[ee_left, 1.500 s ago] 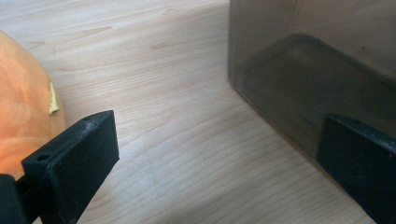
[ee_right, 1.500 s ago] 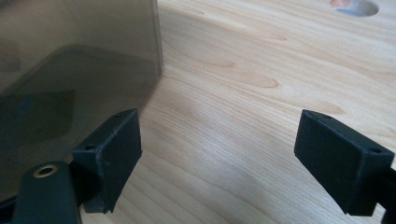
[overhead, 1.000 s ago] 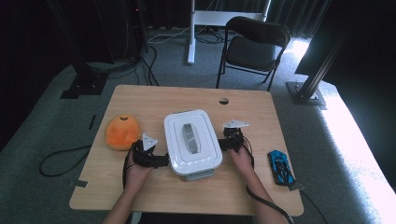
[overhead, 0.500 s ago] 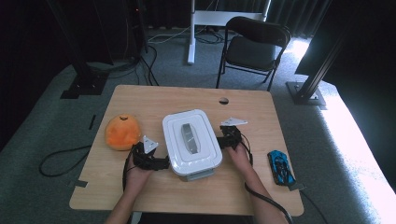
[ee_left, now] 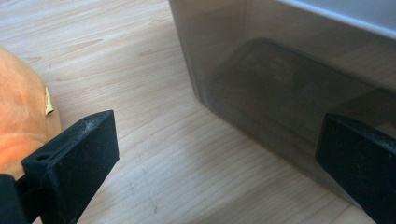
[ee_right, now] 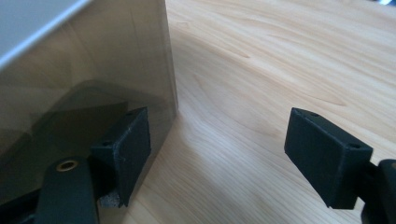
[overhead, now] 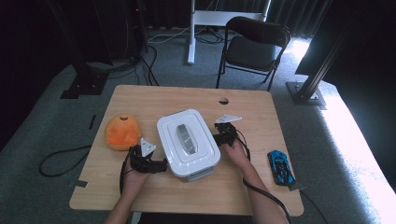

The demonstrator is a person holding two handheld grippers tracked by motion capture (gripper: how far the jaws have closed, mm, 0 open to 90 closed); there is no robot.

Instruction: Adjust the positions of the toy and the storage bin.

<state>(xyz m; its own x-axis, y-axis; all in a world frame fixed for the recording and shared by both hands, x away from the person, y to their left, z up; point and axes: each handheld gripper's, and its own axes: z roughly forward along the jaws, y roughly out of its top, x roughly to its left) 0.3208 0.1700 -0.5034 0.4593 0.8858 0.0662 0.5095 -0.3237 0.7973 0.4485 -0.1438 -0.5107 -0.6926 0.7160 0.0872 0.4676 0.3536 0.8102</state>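
A clear box with a white lid stands mid-table, turned slightly askew. My left gripper sits at its left side near the front corner, and my right gripper at its right side. In the left gripper view the left gripper is open, with bare table between its jaws and the box wall just ahead and by its right jaw. The right gripper is also open over bare wood. Its jaws have just been closing a little, with nothing between them, and its left jaw stands beside the box wall.
An orange plush toy lies left of the box, close behind my left gripper, seen too as the orange plush. A blue toy car rests near the table's right edge. A chair stands beyond the table.
The box has turned a little, its far end swinging left. The left gripper has slid slightly toward the near edge and the right gripper slightly away from it.
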